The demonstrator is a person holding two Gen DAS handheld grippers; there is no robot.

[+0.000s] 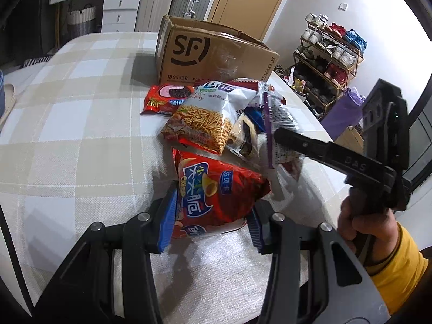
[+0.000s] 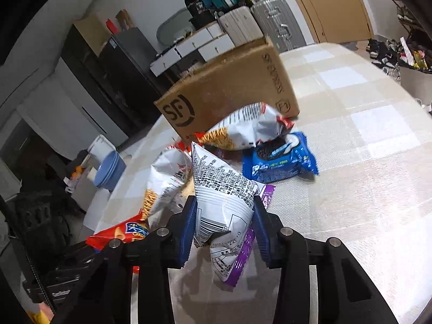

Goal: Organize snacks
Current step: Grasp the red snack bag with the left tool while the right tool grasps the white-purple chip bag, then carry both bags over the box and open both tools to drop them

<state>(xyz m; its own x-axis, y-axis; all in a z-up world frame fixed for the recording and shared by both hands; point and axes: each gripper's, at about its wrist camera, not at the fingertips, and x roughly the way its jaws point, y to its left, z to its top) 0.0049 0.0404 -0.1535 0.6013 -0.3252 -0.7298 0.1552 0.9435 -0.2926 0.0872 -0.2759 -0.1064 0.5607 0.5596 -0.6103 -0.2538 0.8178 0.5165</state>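
Left tool [image 1: 210, 221] clenches the red crisp bag [image 1: 216, 191] lengthwise; right tool [image 2: 224, 218] grips the upright purple-edged packet [image 2: 224, 197].

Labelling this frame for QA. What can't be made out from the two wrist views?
- Cardboard box contents: both views show only its outer walls.
- Front of the purple-edged packet in the right gripper: right wrist view shows only its printed back.
- Brown packet: left wrist view, buried under other bags.
- Red chip bag in the left gripper: lower end hidden behind the fingers.
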